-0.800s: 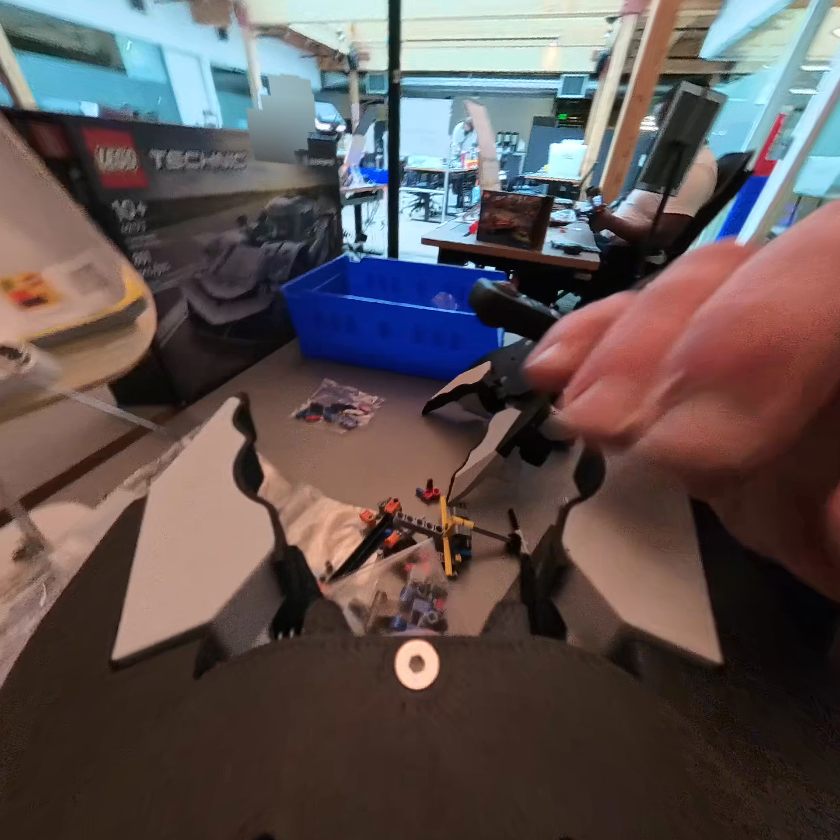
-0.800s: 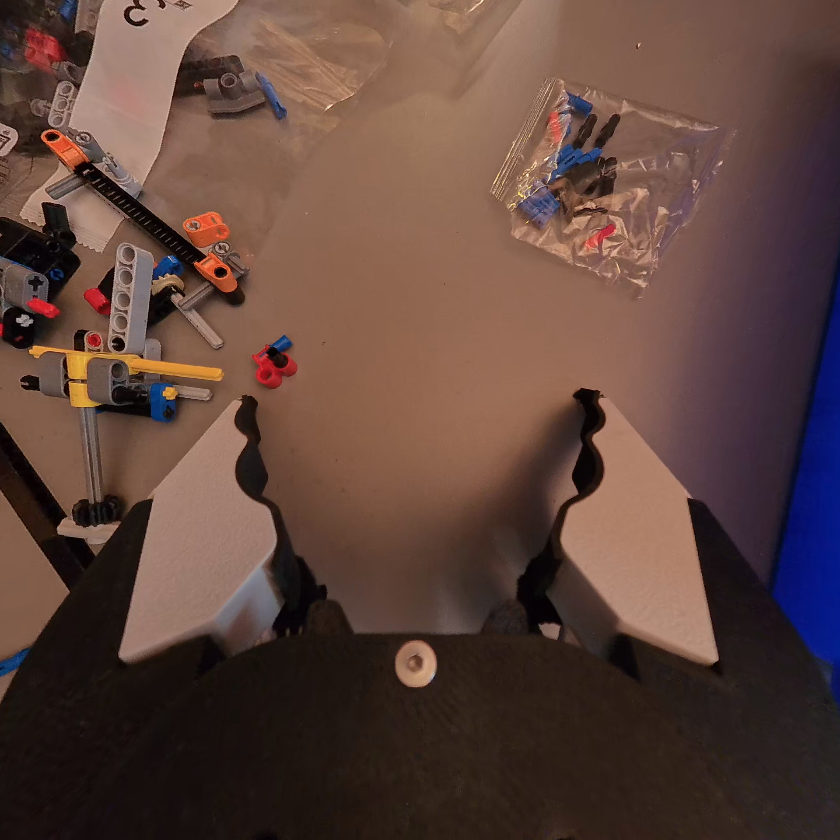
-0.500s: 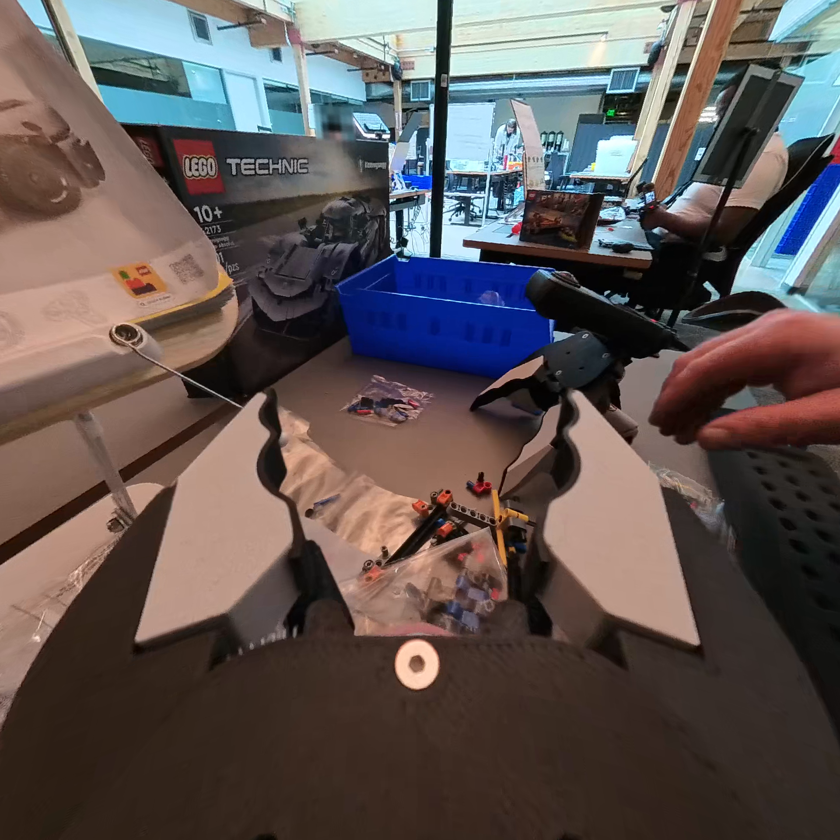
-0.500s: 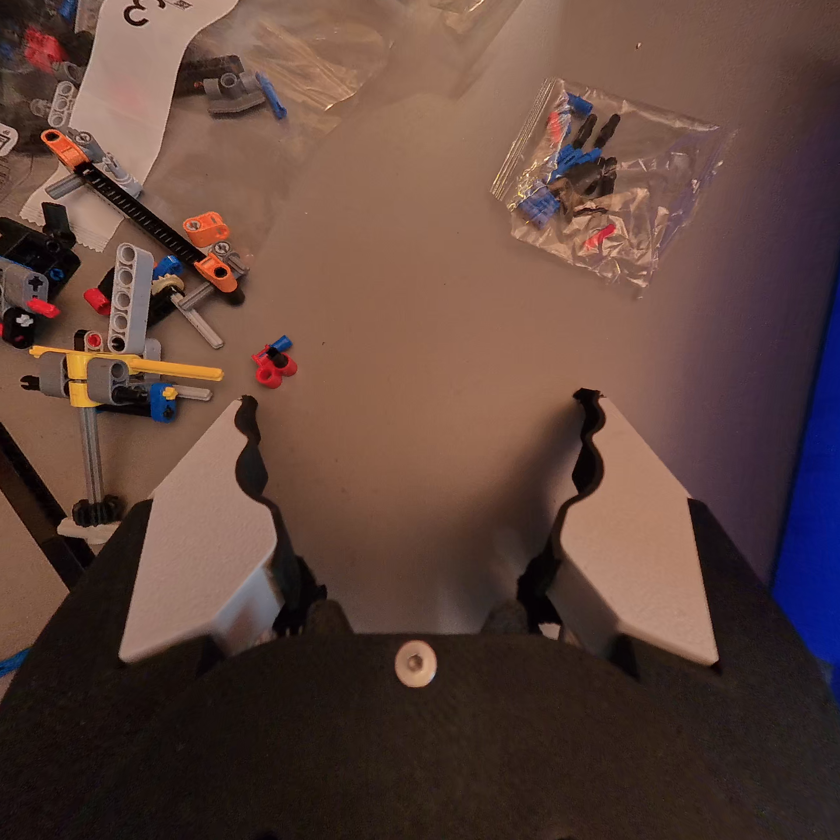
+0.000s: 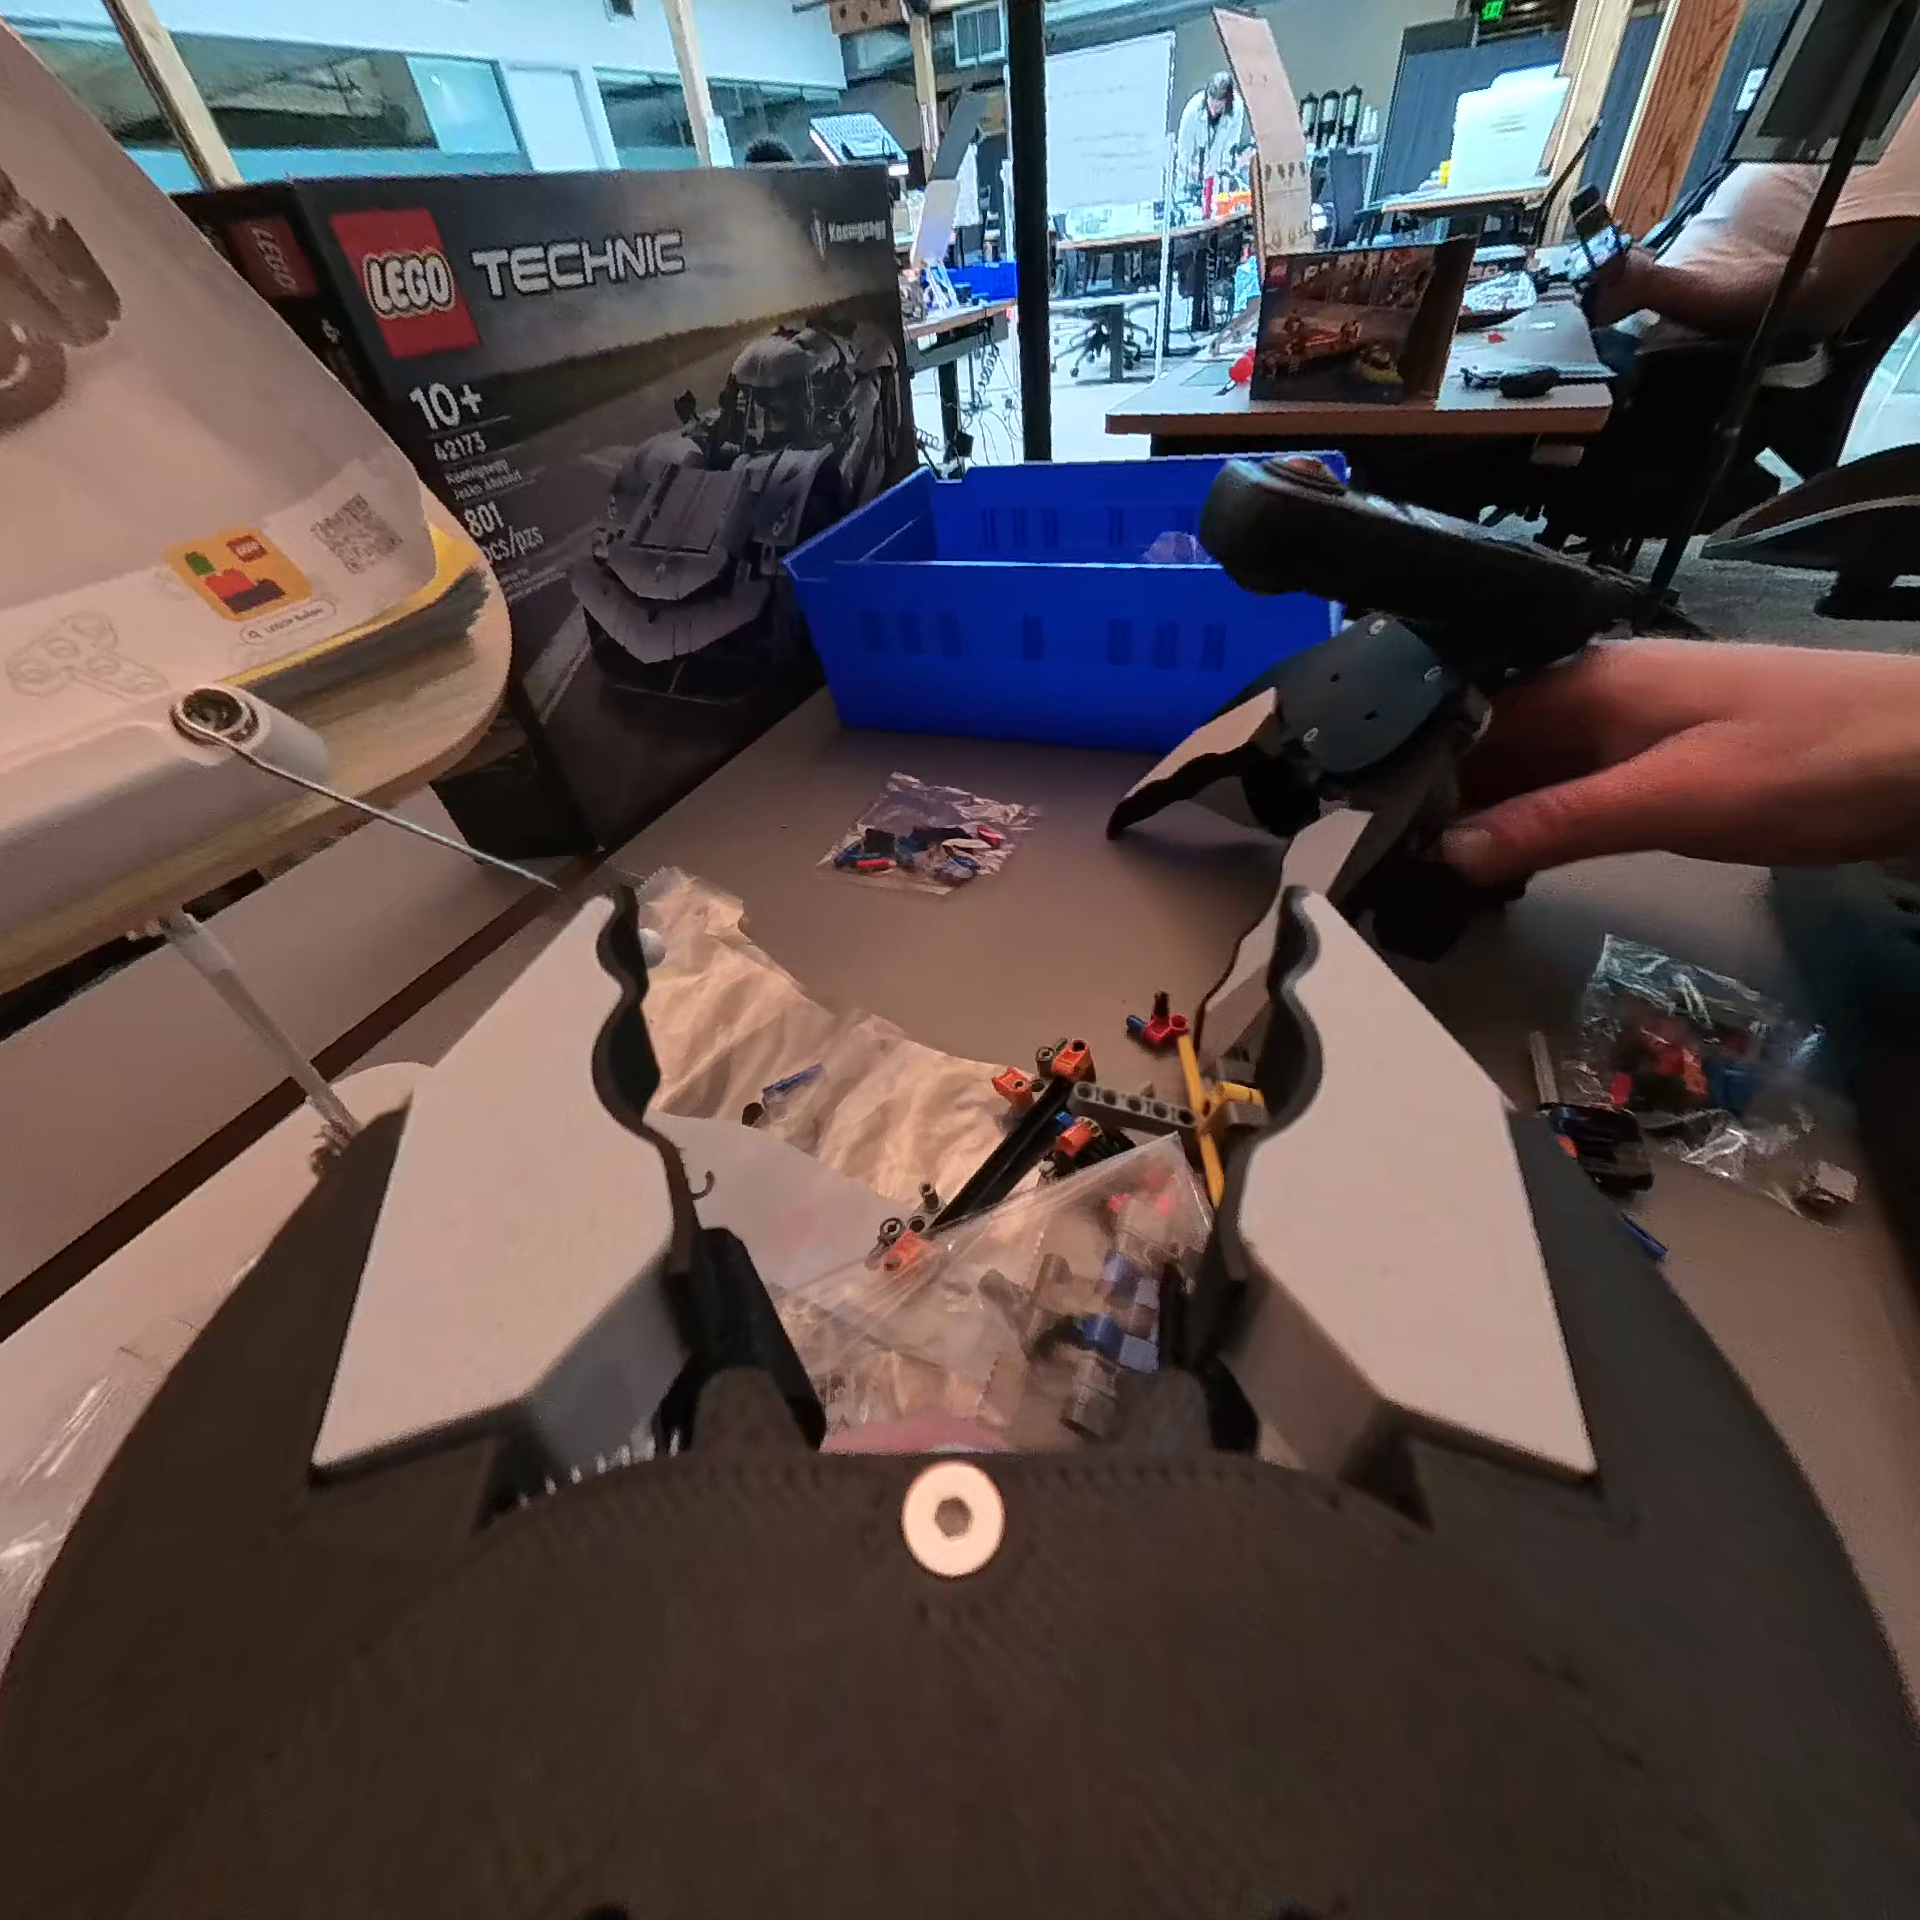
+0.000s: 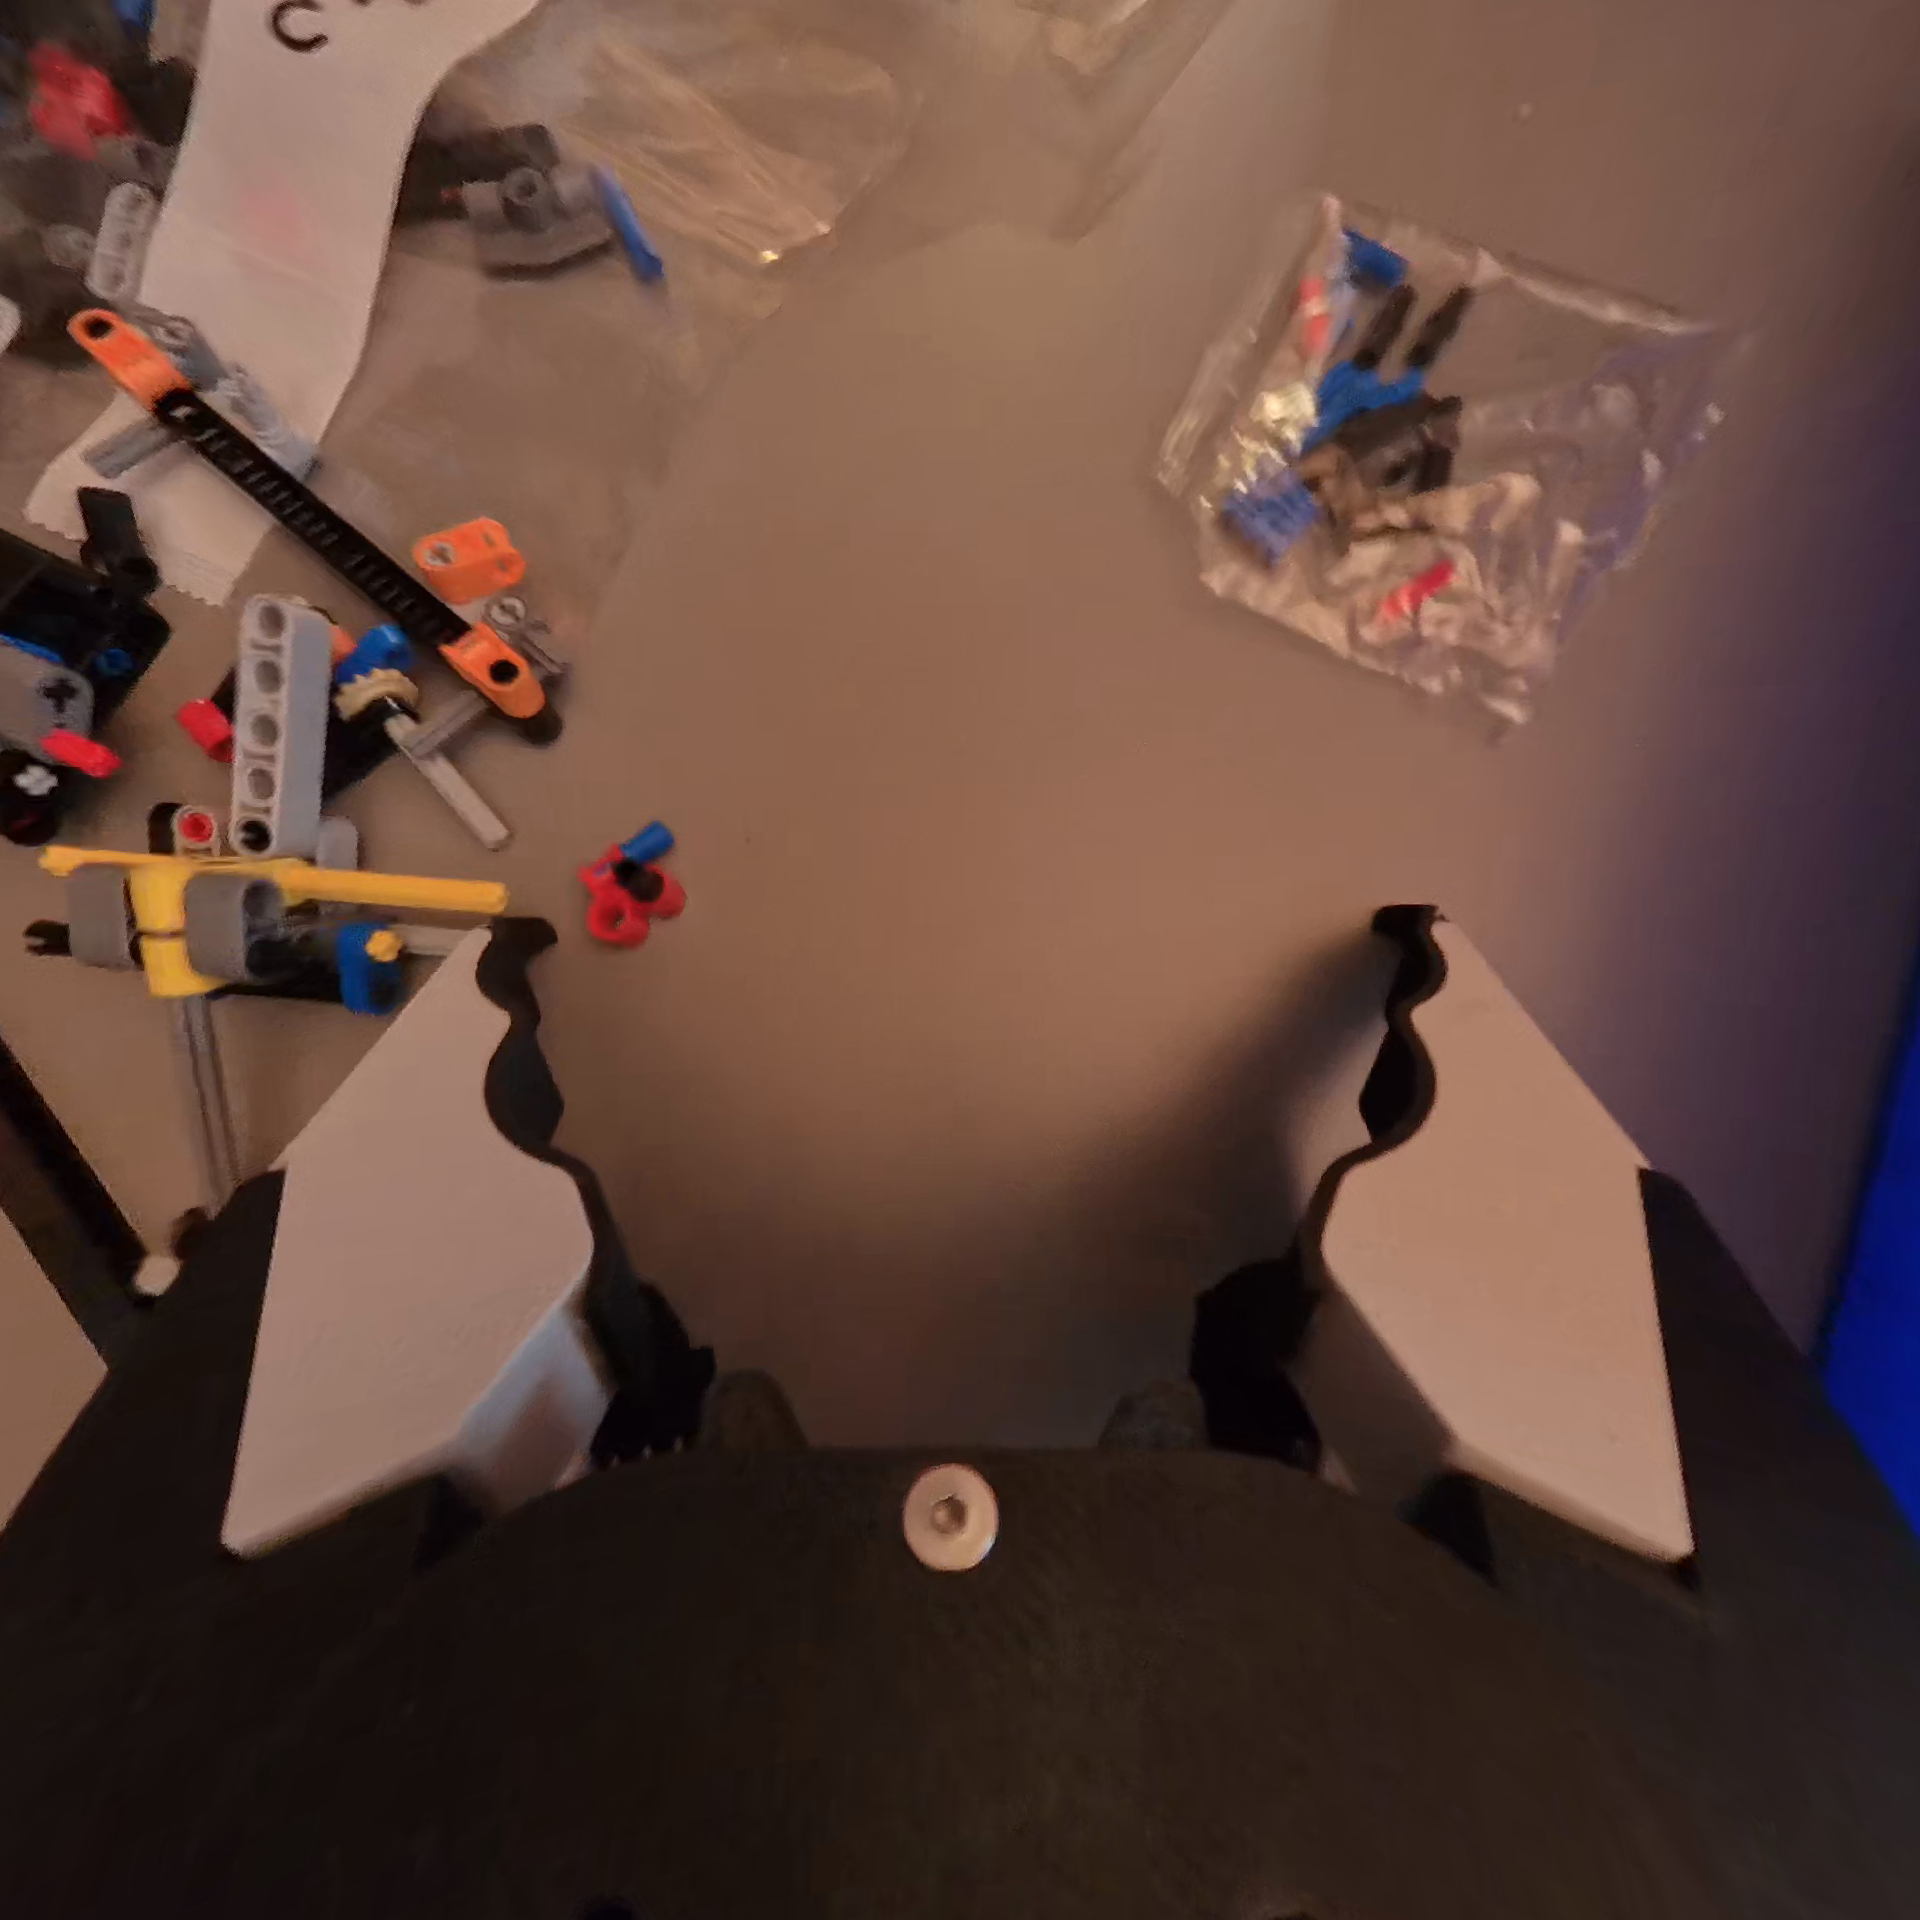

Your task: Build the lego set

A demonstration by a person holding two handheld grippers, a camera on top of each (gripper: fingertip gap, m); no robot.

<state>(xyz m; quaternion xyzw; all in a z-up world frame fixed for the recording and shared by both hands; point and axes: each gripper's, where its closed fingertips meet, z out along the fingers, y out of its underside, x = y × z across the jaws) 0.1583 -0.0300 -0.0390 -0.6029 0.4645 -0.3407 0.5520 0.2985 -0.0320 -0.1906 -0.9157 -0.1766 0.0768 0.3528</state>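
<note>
We hold the left gripper (image 5: 951, 940) low over the grey table (image 6: 987, 675), jaws wide apart, gripping nothing. The right gripper (image 6: 961, 920) also gapes empty. The yellow-axled assembly (image 6: 239, 909) lies left of it, yellow axle running crosswise, free end pointing toward the small red connector (image 6: 629, 894) just beside.

table (image 6: 987, 623) is smooth matt grey; parts bag (image 6: 1444, 468) is crinkly glossy clear plastic; blue bin (image 5: 1039, 634) is shiny plastic; box (image 5: 623, 447) is glossy cardboard
</note>
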